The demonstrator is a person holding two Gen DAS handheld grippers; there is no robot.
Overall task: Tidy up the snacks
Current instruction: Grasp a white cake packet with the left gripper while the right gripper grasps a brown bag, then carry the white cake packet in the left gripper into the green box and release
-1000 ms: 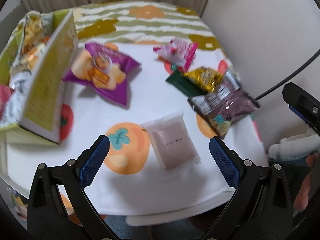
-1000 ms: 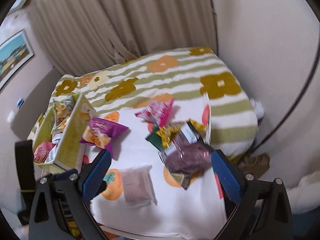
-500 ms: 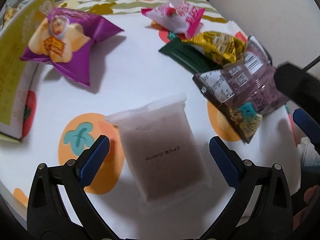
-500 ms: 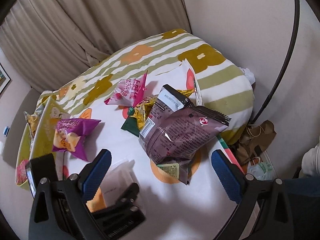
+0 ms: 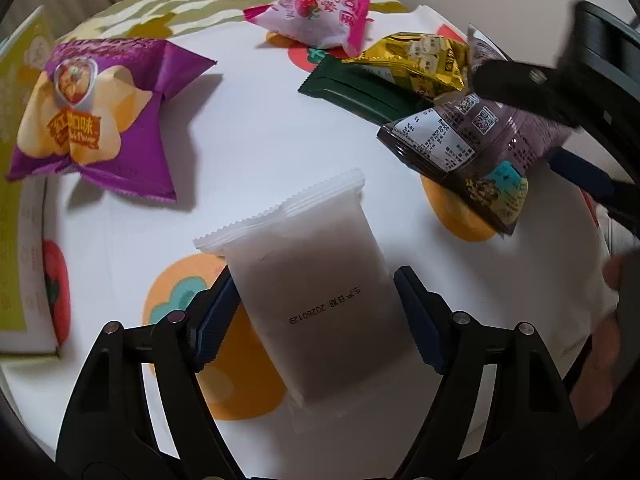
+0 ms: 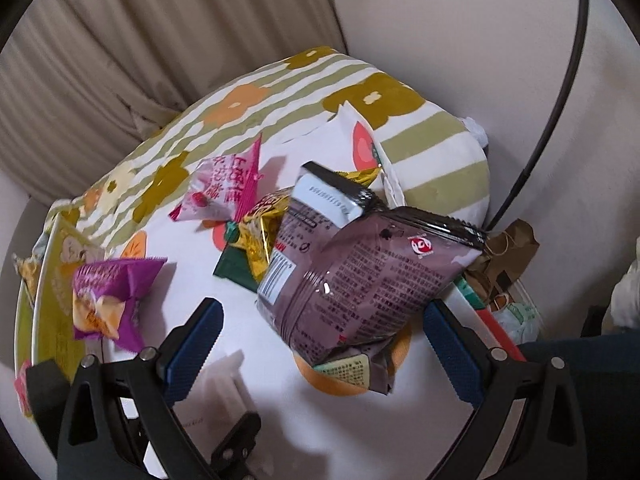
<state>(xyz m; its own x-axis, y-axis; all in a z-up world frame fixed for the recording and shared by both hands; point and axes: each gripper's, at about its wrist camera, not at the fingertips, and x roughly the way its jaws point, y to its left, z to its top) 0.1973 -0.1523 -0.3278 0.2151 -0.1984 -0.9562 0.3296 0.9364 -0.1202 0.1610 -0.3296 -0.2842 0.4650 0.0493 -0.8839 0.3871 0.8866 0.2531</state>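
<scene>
My left gripper [image 5: 316, 320] has its fingers against both sides of a flat white snack packet [image 5: 320, 280] lying on the table. My right gripper [image 6: 324, 344] is open around a brown-purple snack bag [image 6: 360, 280], fingers apart from it; that bag also shows in the left wrist view [image 5: 480, 148]. A purple chip bag [image 5: 92, 120], a pink strawberry bag [image 5: 320, 20], a yellow bag [image 5: 416, 64] and a dark green packet [image 5: 360, 92] lie on the table.
A yellow-green box [image 6: 52, 292] with snacks stands at the table's left edge. The white tablecloth [image 5: 260, 120] has orange fruit prints. A striped floral cushion [image 6: 280, 92] lies behind the table. A brown paper bag [image 6: 508, 256] sits on the floor at right.
My left gripper dropped down over the white packet and narrowed onto its sides. My right gripper moved closer, so the brown-purple bag now sits between its fingers.
</scene>
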